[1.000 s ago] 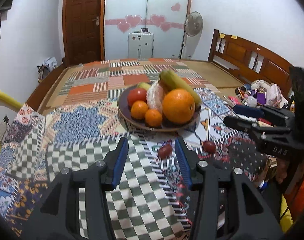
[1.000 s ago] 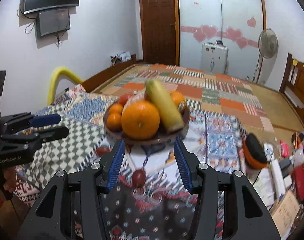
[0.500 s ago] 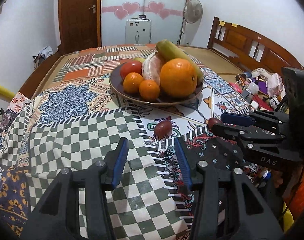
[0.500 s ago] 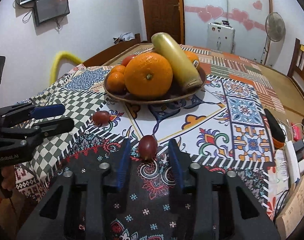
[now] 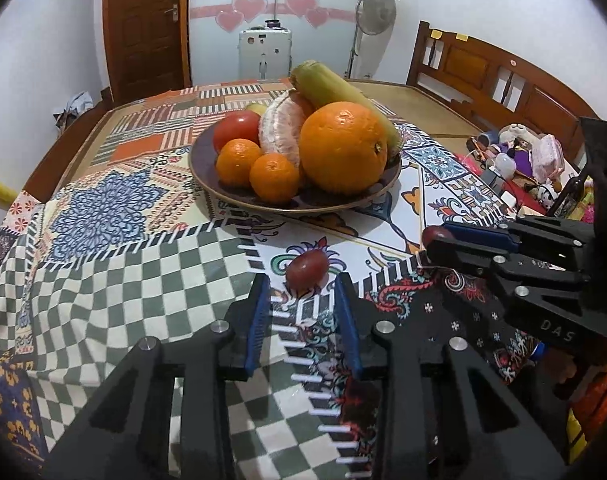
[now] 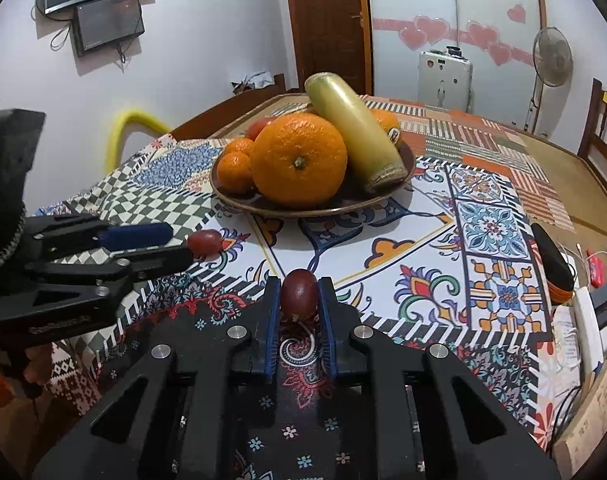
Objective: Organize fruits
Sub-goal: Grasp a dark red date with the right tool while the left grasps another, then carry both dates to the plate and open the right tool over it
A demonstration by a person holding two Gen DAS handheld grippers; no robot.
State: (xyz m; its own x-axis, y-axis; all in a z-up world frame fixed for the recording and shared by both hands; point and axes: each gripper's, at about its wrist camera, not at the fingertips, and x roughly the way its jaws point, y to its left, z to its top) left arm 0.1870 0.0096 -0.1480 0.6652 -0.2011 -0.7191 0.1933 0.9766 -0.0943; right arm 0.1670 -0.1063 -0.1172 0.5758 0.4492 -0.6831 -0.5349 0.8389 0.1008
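On the cloth near the plate (image 6: 407,168): right gripper (image 6: 299,294) pinching one grape (image 6: 298,292); left gripper (image 5: 303,292), closing, straddles the other grape (image 5: 306,271) without contact. Next, presumably: close, lift both.

Glossy dimpled orange (image 5: 343,147), smooth dark plate (image 5: 207,178), patterned cloth (image 5: 103,264).

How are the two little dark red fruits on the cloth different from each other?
The held red fruit stands on end, squeezed between the pads of the right gripper. The other red fruit lies on its side. Nothing presses the other red fruit yet: the left gripper has just been closing its jaws around it, but gaps remain. Both are small, oval and dark red, and both sit outside the plate.
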